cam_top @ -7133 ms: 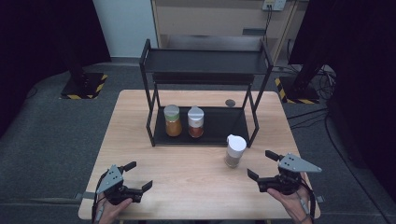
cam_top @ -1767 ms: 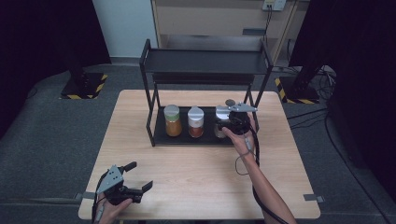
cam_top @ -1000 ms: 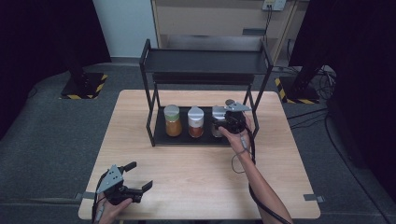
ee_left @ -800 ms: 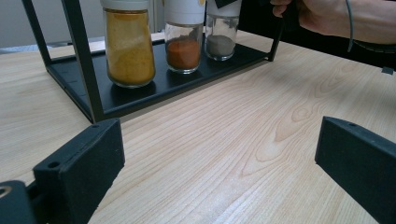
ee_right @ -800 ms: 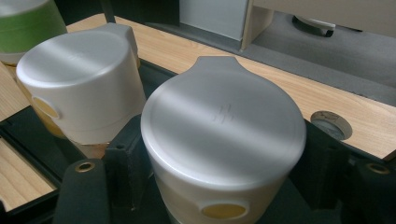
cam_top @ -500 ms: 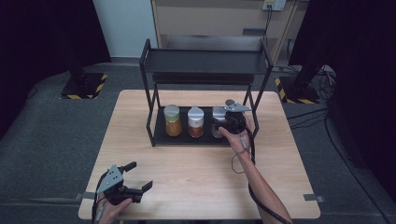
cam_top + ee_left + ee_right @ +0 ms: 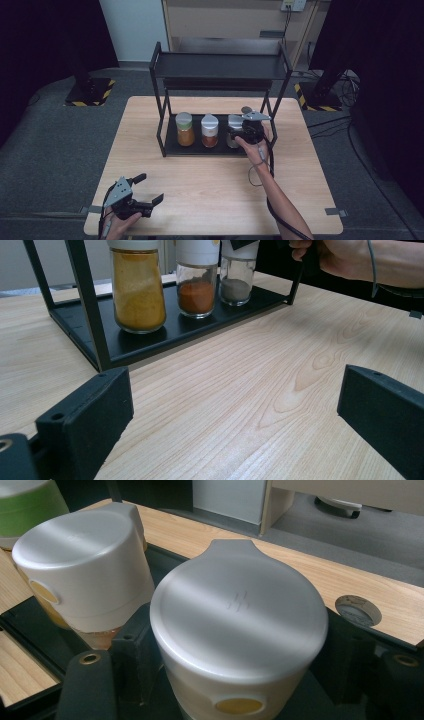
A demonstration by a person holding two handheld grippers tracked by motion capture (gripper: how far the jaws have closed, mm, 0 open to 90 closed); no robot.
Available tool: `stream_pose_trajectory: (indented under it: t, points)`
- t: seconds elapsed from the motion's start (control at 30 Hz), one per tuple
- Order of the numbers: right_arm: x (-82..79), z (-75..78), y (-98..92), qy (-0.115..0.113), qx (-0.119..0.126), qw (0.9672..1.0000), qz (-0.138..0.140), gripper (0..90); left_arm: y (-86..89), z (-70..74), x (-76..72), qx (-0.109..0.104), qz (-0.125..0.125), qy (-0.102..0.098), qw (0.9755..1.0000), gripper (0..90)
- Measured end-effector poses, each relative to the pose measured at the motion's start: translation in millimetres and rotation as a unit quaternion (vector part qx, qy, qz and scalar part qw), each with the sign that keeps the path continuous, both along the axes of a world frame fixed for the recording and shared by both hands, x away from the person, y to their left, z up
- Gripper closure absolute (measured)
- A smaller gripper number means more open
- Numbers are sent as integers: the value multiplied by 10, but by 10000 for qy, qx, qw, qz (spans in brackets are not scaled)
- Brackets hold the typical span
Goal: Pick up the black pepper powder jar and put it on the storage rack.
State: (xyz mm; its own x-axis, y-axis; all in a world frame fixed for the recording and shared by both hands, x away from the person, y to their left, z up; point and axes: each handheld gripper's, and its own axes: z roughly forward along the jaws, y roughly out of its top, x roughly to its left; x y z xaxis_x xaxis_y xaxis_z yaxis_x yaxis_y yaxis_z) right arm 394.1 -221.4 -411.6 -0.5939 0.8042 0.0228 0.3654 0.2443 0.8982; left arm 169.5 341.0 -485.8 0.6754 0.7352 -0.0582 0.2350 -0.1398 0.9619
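The white-capped spice jar [image 7: 235,645] with the grey powder stands on the lower tray of the black rack [image 7: 218,65], at the right end of the row, just beside the red-powder jar [image 7: 209,131], with the yellow-powder jar [image 7: 184,128] at the left end. It looks like a small glass jar with a smooth plastic cap: stiff, probably light, likely slippery on the glass and breakable if knocked against the rack's posts, so the safest hold is low on the cap or at the shoulder just under it, squeezed from both sides. The right gripper [image 7: 246,131] reaches in at the rack's right front post, its fingers [image 7: 132,655] set around the jar just below the cap; whether they press on it or have let go cannot be told. The right forearm stretches forward across the worktop [image 7: 215,185], wrist about level. The left gripper [image 7: 131,197] rests well in front of the rack near the worktop's near edge, fingers spread wide and empty.
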Motion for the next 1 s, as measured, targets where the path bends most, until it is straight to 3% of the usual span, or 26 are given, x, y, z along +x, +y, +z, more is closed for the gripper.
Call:
stream_pose_trajectory:
  t: [0.27, 0.57, 1.0]
  points:
    - [-14, -20, -21, -11, 48, 10000, 44, 281, -1, 1, 1, 6, 0, 7, 10000, 0]
    - [-28, -20, -137, -80, 261, 9995, 159, 110, -7, 5, 3, 25, 0, 18, 10000, 1]
    - [-129, 157, -269, -373, 378, 9975, 456, 80, -6, 4, 3, 12, 13, 28, 10000, 1]
